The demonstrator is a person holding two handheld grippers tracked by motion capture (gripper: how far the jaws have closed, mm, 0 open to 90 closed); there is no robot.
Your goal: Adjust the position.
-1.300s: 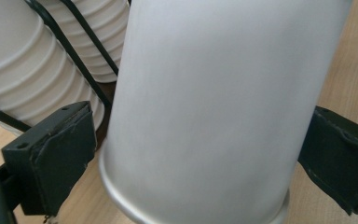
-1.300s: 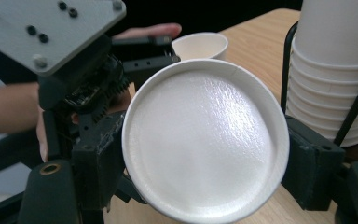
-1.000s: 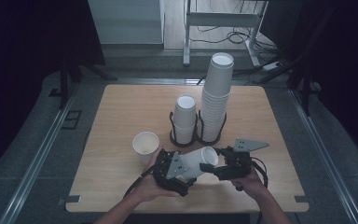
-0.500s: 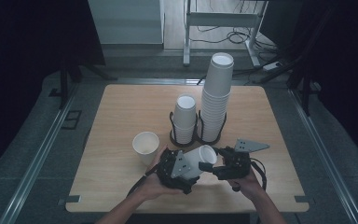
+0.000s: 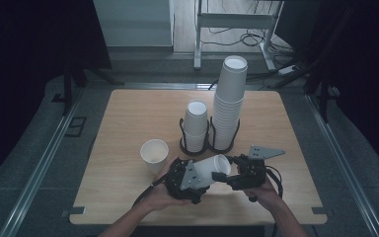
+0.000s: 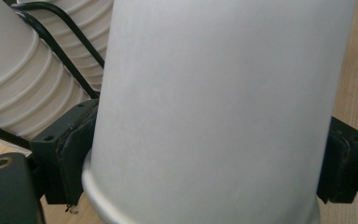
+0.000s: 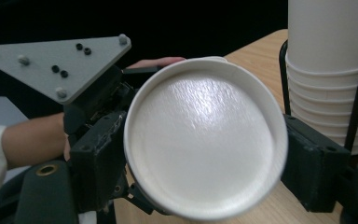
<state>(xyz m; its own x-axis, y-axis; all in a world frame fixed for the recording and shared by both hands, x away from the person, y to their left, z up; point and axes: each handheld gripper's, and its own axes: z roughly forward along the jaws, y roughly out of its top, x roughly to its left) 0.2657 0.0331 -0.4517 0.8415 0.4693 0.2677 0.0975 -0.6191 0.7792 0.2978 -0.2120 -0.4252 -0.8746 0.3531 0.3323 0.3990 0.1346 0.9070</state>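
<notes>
1. Since a second ago both hands have kept their place near the table's front edge, while the left gripper's (image 5: 205, 174) jaws have just been closing onto the paper cup (image 5: 212, 168) and the right gripper's (image 5: 222, 177) jaws have just been easing apart around its base end.
2. Now the cup lies on its side between the two grippers, held just above the wooden table (image 5: 128, 113).
3. In the left gripper view, the black pads (image 6: 74, 149) press against both sides of the cup's wall (image 6: 214, 107) by the rolled rim: a pinch.
4. In the right gripper view, the cup's round bottom (image 7: 205, 135) faces the camera; the jaws stand either side of it, and I cannot tell whether they still press.
5. Behind the hands, a black wire rack (image 5: 208, 143) holds a short stack of cups (image 5: 196, 126) and a tall stack (image 5: 229, 101).
6. One single cup (image 5: 154, 154) stands upright on the table, left of the rack, mouth up.
</notes>
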